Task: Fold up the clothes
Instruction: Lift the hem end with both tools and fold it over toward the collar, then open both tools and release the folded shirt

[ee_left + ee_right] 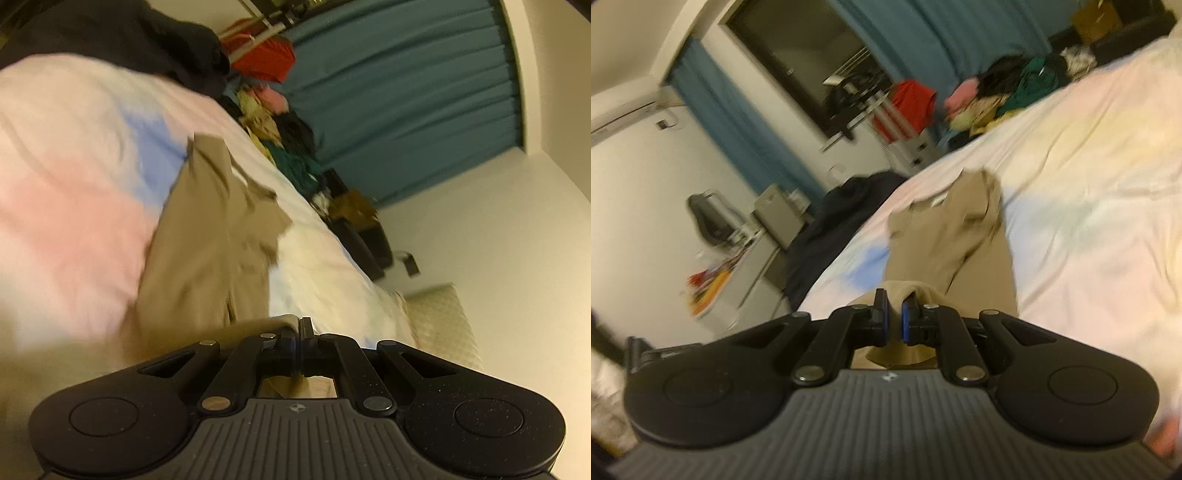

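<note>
A tan garment [214, 236] stretches away from me across a pale bed sheet [66, 177] with pink and blue patches. My left gripper [300, 328] is shut on the garment's near edge, with the cloth bunched beside and under the fingers. In the right wrist view the same tan garment [960, 236] runs from the bed up into my right gripper [894, 314], which is shut on a thick fold of it between the blue pads. Both views are tilted and blurred.
A dark garment [155, 40] lies at the bed's far end. A heap of mixed clothes [280, 125] lines the bed's far side below teal curtains [406, 92]. In the right wrist view a dark pile [842, 221], a desk [764, 229] and a chair [709, 218] stand beside the bed.
</note>
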The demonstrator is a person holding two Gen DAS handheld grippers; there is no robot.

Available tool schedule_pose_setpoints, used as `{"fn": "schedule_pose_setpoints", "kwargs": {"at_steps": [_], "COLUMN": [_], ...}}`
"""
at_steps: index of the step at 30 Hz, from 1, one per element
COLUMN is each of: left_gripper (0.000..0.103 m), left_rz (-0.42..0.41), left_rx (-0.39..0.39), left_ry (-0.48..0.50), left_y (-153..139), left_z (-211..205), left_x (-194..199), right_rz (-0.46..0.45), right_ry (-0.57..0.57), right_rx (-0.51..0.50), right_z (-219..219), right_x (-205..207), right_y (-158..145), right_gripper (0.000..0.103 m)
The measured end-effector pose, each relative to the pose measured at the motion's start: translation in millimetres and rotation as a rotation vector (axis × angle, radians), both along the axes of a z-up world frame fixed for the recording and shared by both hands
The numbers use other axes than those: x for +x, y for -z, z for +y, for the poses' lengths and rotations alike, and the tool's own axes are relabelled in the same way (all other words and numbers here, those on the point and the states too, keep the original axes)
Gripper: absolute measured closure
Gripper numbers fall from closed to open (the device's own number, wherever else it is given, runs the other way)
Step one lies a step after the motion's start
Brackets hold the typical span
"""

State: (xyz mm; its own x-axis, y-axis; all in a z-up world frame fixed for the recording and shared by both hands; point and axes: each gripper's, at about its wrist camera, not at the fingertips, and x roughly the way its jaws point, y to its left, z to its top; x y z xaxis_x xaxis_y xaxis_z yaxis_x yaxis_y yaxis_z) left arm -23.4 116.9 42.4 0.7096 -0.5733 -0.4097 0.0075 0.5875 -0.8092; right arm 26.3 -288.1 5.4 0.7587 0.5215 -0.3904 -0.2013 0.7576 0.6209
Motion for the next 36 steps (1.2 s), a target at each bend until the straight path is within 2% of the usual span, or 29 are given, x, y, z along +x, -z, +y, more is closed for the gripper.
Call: {"fn": "schedule_pose_setpoints", "kwargs": {"at_steps": [3, 7, 10, 13, 18, 22, 25, 28, 29, 31, 32, 33, 34, 35, 36], "left_gripper": [0.102, 0.102, 0.102, 0.102, 0.102, 0.101, 0.101, 0.099, 0.097, 0.069, 0.061, 0.050, 0.043, 0.041, 0.035], "left_rz": [0.009, 0.019, 0.031, -0.009, -0.057, -0.052, -0.050, -0.074, -0.084, -0.104, -0.115, -0.128, -0.141, -0.156, -0.175], "left_rx": [0.024, 0.106, 0.169, 0.249, 0.372, 0.479, 0.533, 0.591, 0.602, 0.624, 0.631, 0.636, 0.646, 0.662, 0.675], "left_ry": [-0.058, -0.139, -0.163, -0.161, -0.131, -0.094, -0.068, -0.054, -0.052, -0.048, -0.049, -0.051, -0.053, -0.056, -0.058], "left_y": [2, 20, 40, 56, 83, 108, 119, 116, 112, 104, 99, 93, 87, 80, 73], "left_z": [-1, -2, -5, -10, -19, -29, -35, -43, -46, -51, -53, -56, -59, -62, -65], "left_x": [50, 122, 167, 199, 231, 250, 254, 250, 245, 236, 230, 223, 216, 207, 198], "right_rz": [0.016, 0.033, 0.052, 0.044, 0.076, 0.104, 0.102, 0.089, 0.085, 0.068, 0.061, 0.058, 0.050, 0.040, 0.010], "right_ry": [0.048, 0.109, 0.136, 0.150, 0.159, 0.149, 0.136, 0.138, 0.139, 0.145, 0.149, 0.156, 0.163, 0.170, 0.182], "right_rx": [0.010, -0.024, -0.056, -0.090, -0.122, -0.188, -0.253, -0.294, -0.304, -0.309, -0.298, -0.281, -0.277, -0.275, -0.269], "right_z": [7, 20, 26, 28, 28, 38, 48, 54, 56, 55, 53, 50, 48, 45, 43], "right_x": [52, 114, 152, 179, 217, 238, 243, 241, 239, 233, 229, 222, 215, 208, 198], "right_y": [7, 28, 52, 74, 114, 140, 146, 143, 140, 134, 130, 125, 120, 114, 106], "right_gripper": [0.092, 0.092, 0.092, 0.092, 0.092, 0.092, 0.092, 0.091, 0.091, 0.090, 0.089, 0.081, 0.058, 0.043, 0.017]}}
